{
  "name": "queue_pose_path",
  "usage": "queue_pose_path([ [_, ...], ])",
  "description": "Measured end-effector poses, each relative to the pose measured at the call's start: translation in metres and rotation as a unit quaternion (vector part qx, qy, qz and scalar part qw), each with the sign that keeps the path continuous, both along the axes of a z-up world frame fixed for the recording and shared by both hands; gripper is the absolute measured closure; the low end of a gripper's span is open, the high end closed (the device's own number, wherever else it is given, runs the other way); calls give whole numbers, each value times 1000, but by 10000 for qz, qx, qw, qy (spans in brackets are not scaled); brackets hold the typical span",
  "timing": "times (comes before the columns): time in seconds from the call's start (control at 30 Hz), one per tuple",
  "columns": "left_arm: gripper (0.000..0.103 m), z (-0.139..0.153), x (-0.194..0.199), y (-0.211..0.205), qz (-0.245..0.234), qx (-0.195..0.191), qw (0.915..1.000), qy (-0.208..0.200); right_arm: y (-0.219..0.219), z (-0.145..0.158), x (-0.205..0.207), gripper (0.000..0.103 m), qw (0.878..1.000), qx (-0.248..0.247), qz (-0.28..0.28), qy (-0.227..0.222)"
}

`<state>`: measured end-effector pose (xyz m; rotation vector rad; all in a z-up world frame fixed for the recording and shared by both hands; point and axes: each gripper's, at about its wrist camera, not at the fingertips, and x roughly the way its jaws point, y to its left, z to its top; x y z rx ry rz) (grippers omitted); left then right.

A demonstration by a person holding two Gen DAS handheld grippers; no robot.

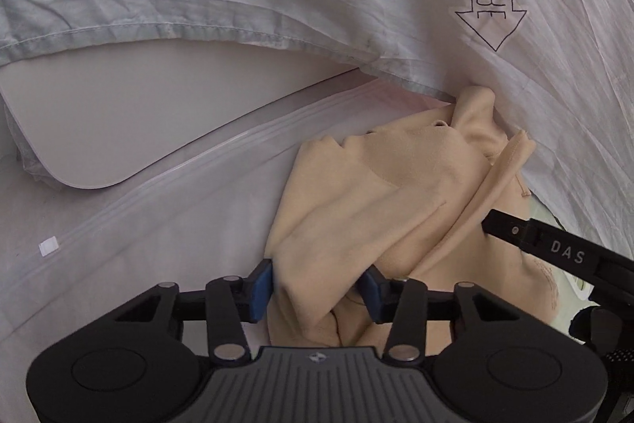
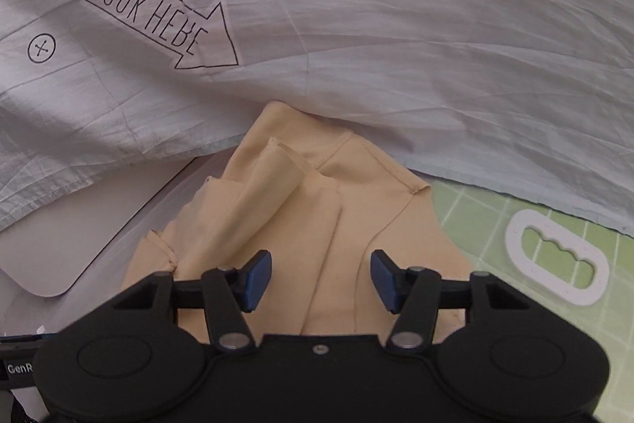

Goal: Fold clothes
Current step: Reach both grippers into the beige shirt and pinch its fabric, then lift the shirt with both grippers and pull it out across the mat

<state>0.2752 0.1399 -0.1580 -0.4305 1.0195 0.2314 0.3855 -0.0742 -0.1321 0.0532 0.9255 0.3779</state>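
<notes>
The left gripper's (image 1: 317, 290) blue fingers (image 1: 261, 290) pinch a fold of the crumpled beige garment (image 1: 396, 185); the right gripper (image 2: 321, 280) stands spread above it. One pale printed sheet (image 2: 396, 46) overlaps its far edge, one white oval ring (image 2: 556, 258) lies right.
</notes>
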Motion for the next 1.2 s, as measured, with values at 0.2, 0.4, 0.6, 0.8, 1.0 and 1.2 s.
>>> queue_pose_path([
  [0.2,77,8,-8,-8,-140,169,9996,-149,-1,4,-13,96,9983,57,367,-458],
  [0.4,82,37,-34,-20,-451,128,9972,-588,-28,35,-53,97,9955,54,128,-937],
  [0.6,84,77,-84,-65,-970,-19,9902,-1005,-74,72,-128,97,9889,-6,-405,-1432],
  [0.8,84,101,-154,-143,-1658,-282,9801,-1052,-152,93,-220,97,9807,-65,-1058,-1646],
  [1.0,84,100,-213,-227,-2330,-765,9676,-601,-234,88,-311,97,9743,-218,-1799,-1338],
  [1.2,83,102,-257,-282,-2696,-729,9595,-362,-296,72,-381,96,9688,-402,-2334,-727],
])
